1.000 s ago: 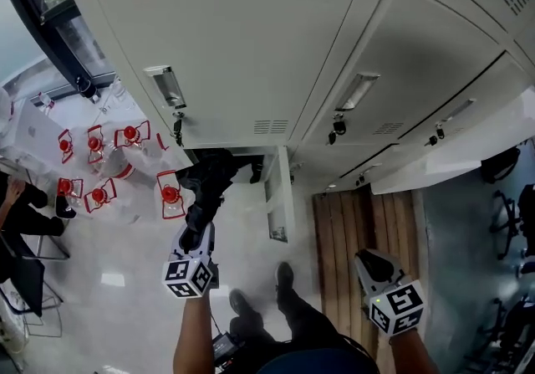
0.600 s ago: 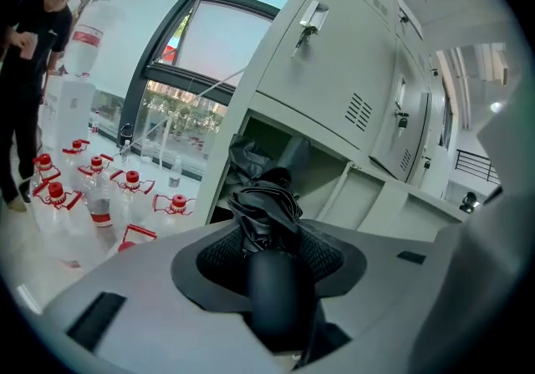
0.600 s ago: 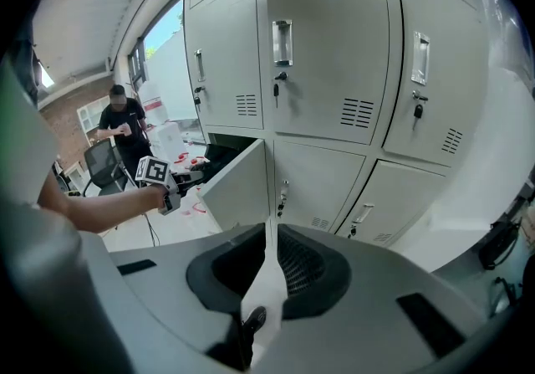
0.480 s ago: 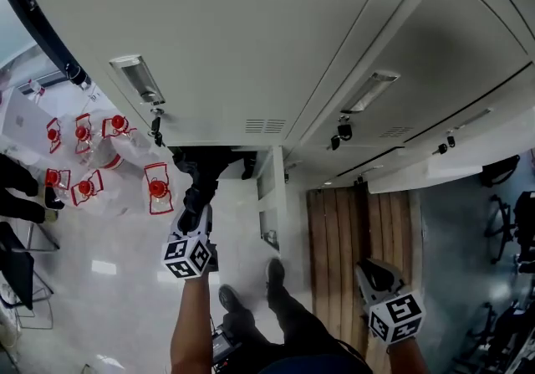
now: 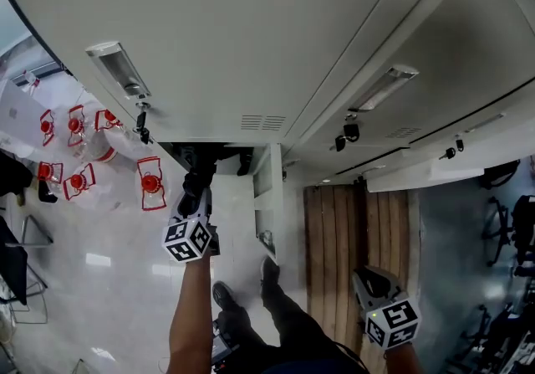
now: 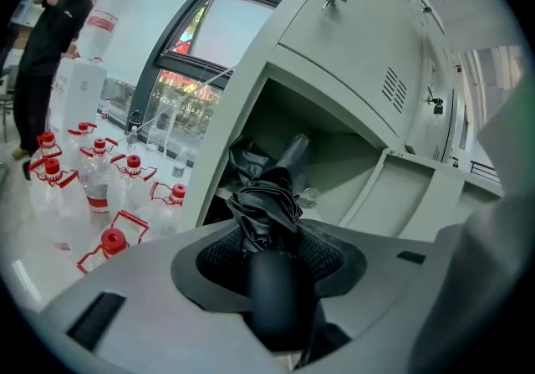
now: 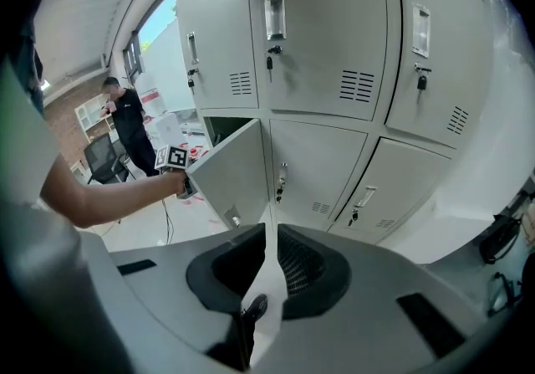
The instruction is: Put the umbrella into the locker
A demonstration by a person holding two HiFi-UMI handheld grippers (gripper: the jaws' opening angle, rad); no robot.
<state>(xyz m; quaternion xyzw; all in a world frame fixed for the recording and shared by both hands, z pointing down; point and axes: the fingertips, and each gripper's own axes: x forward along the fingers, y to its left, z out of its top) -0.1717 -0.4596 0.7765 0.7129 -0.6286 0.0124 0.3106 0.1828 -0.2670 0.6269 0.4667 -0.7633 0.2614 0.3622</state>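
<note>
Umbrella [image 6: 263,188], one, gripped by left claw [image 6: 269,234] at one open locker [image 6: 343,155].

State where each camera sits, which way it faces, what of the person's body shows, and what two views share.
Head view: on the person's head, looking steeply down along the lockers; shows the left forearm, shoes, left gripper and right gripper.
Left gripper view: rides the left gripper, facing the open compartment; its jaws grip the umbrella.
Right gripper view: rides the right gripper, facing the lockers; shows its empty jaws and the left forearm.
Shared: head and right gripper views both show the left gripper and open door.
</note>
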